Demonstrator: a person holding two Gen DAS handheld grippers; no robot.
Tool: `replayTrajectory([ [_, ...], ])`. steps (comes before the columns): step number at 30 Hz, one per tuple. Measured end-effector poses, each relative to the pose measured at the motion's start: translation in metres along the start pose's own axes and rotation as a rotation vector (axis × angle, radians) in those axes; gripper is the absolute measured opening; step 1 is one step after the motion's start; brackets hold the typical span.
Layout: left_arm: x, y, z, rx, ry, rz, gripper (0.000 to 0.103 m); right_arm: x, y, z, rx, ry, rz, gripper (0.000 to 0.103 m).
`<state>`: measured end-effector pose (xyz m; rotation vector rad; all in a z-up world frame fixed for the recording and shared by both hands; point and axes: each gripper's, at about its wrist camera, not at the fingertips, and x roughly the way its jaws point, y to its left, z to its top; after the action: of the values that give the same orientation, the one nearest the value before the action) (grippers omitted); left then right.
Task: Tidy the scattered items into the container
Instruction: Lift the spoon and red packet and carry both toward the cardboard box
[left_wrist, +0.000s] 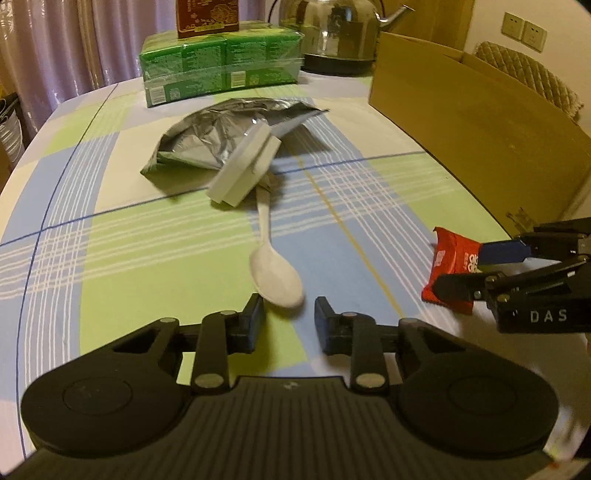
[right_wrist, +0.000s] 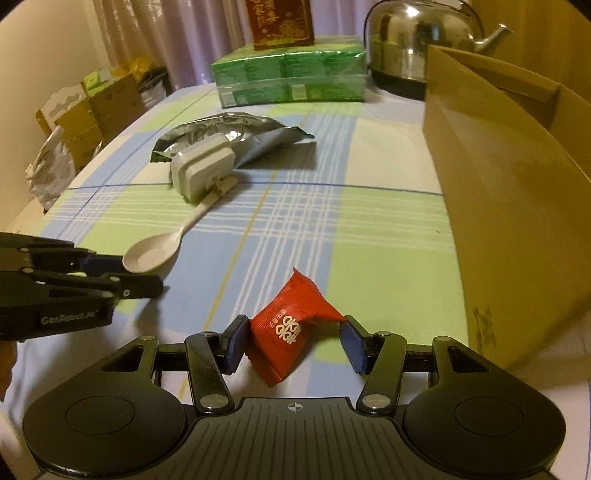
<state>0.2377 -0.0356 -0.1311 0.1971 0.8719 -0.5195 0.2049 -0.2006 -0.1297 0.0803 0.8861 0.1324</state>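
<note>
The right tool (right_wrist: 293, 341), marked "DAS" on its side in the left wrist view, is spread around the red snack packet (right_wrist: 291, 326) without yet clenching it; its white print is unreadable. The left tool (left_wrist: 289, 321), lettered "GenRobot.AI", is released, the white spoon (left_wrist: 275, 275) bowl just ahead at 12 o'clock. The cardboard box (left_wrist: 480, 136) stands at 2 o'clock by the surface (left_wrist: 110, 240) edge. Open checked cloth separates spoon and packet.
</note>
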Motion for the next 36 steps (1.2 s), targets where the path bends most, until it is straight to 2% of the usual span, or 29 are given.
replayTrajectory([
  [3, -0.002, -0.003, -0.003, 0.014, -0.009, 0.042, 0.026, -0.005, 0.001, -0.006, 0.006, -0.012, -0.003, 0.051],
  [5, -0.002, -0.003, -0.003, 0.022, -0.023, 0.082, 0.038, -0.007, 0.001, -0.008, 0.006, -0.024, -0.008, 0.052],
  [7, -0.001, -0.002, -0.001, 0.016, -0.041, 0.096, 0.041, -0.007, 0.0, -0.009, 0.013, -0.038, -0.008, 0.052],
  [15, 0.016, 0.002, 0.011, -0.03, -0.057, 0.08, 0.041, -0.002, -0.006, -0.007, 0.032, -0.07, -0.012, 0.052],
  [16, 0.017, 0.002, 0.012, -0.031, -0.057, 0.081, 0.039, -0.001, -0.005, -0.007, 0.028, -0.074, -0.013, 0.052],
  [17, 0.018, 0.002, 0.013, -0.03, -0.056, 0.08, 0.028, -0.001, -0.005, -0.007, 0.026, -0.077, -0.013, 0.052],
  [21, 0.014, -0.005, 0.013, -0.003, -0.03, 0.058, 0.028, -0.002, -0.004, -0.008, 0.025, -0.079, -0.011, 0.052],
  [26, 0.0, -0.021, 0.002, 0.038, -0.015, -0.005, 0.028, -0.011, -0.003, -0.012, 0.016, -0.075, -0.021, 0.052],
  [36, -0.008, -0.034, -0.012, 0.041, -0.012, -0.023, 0.028, -0.015, 0.004, -0.024, 0.003, -0.067, -0.031, 0.052],
])
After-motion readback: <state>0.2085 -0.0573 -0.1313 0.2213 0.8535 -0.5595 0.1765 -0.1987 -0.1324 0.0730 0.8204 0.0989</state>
